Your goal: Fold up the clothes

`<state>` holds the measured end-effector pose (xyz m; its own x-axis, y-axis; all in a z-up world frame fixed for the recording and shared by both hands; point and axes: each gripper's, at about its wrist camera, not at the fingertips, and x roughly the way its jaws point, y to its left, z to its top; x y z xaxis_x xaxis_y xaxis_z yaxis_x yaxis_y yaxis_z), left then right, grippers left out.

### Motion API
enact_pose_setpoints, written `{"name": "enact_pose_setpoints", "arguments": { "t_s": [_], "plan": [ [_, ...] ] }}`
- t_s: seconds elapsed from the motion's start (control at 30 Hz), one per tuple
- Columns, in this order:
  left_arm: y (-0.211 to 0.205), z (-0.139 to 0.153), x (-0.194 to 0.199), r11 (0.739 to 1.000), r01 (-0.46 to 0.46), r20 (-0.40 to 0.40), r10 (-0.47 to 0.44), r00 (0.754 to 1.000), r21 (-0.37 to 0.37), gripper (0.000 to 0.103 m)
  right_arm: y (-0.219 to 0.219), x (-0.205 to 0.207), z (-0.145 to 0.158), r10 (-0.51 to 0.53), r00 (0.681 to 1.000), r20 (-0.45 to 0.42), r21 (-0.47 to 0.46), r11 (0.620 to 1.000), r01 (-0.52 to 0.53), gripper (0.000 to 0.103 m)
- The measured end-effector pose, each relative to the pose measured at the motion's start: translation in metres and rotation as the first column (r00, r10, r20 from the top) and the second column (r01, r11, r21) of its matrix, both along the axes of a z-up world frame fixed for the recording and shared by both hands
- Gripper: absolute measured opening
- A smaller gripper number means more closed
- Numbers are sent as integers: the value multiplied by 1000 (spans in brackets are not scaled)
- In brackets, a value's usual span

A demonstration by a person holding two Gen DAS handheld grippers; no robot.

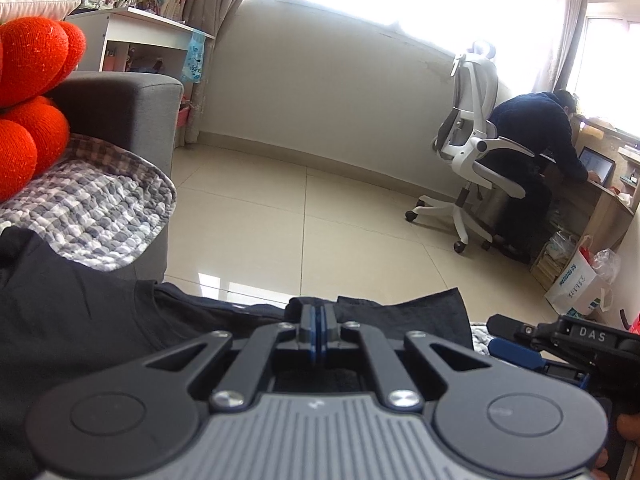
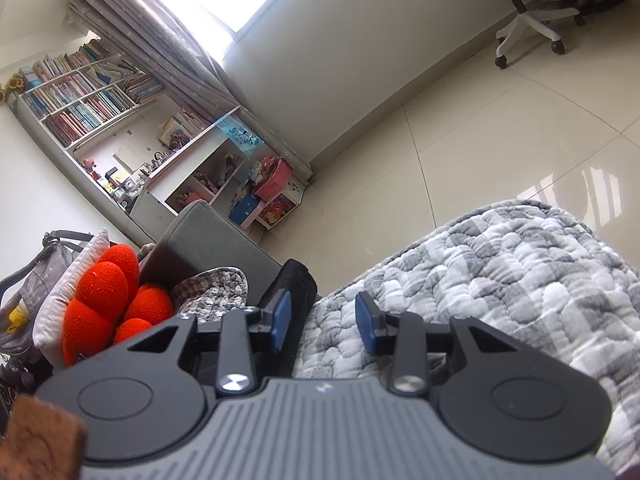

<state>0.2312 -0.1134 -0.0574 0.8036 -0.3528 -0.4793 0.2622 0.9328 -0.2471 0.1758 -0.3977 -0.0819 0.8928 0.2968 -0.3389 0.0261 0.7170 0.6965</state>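
Closest to me, my left gripper (image 1: 319, 326) is clamped on the edge of the dark shirt (image 1: 100, 320), which lies spread on the checked blanket (image 1: 96, 200) and still looks unfolded. Beside that blanket's edge my right gripper (image 2: 323, 317) stands half-open, empty.

Black garment (image 1: 100, 320), grey-and-white checked quilt (image 2: 500, 280), bright orange-red cushion (image 1: 28, 80).

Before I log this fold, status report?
Left tongs shut on dark shirt. Right tongs open, empty, over quilt. Nothing in the way.
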Motion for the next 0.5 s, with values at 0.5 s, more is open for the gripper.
{"name": "enact_pose_setpoints", "arguments": {
  "t_s": [0.5],
  "plan": [
    [1,-17,10,997,32,-37,-29,999,67,3,45,56,8,62,988,-140,-327,939,-105,13]
  ]
}}
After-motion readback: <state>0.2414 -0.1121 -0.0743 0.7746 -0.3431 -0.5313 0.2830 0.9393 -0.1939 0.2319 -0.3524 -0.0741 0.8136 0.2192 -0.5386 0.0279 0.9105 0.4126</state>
